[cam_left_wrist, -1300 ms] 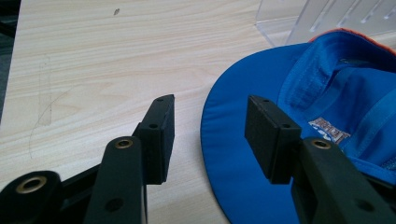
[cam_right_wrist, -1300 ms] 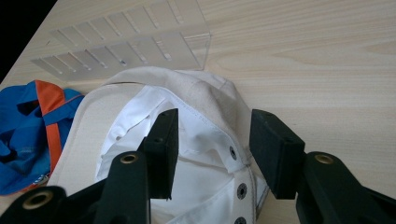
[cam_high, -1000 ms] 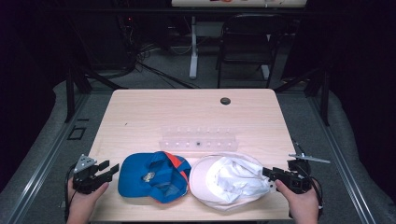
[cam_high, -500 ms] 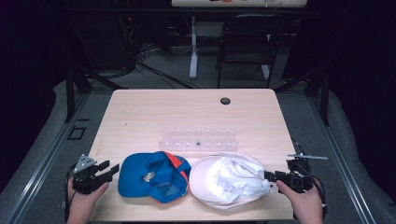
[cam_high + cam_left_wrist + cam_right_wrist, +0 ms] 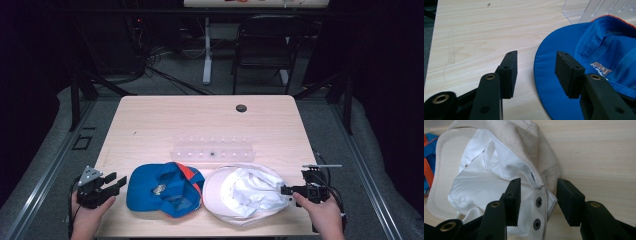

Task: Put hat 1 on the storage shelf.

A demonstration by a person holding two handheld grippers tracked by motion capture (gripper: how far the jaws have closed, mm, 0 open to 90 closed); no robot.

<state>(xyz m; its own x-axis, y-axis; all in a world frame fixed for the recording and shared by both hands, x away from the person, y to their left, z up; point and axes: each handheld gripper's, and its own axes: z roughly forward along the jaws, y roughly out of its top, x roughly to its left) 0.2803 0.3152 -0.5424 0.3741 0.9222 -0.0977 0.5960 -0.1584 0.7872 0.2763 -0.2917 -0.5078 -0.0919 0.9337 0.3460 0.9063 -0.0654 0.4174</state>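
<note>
A blue cap [image 5: 162,189] with orange trim lies upside down at the front left of the table. A white cap [image 5: 247,193] lies upside down beside it, touching it. My left gripper [image 5: 116,183] is open just left of the blue cap; in the left gripper view the blue brim [image 5: 549,75] sits between the jaws, nearer the right one. My right gripper [image 5: 285,190] is open at the white cap's right edge. In the right gripper view its jaws straddle the snap strap [image 5: 539,202] at the back of the white cap [image 5: 499,165].
A clear plastic rack [image 5: 212,151] lies across the middle of the table [image 5: 200,117] behind the caps. A small dark round object [image 5: 241,108] sits near the far edge. A black chair [image 5: 265,55] and cables stand beyond the table.
The right gripper has edged left, closer onto the white cap's rear edge. The left gripper and both caps have stayed put.
</note>
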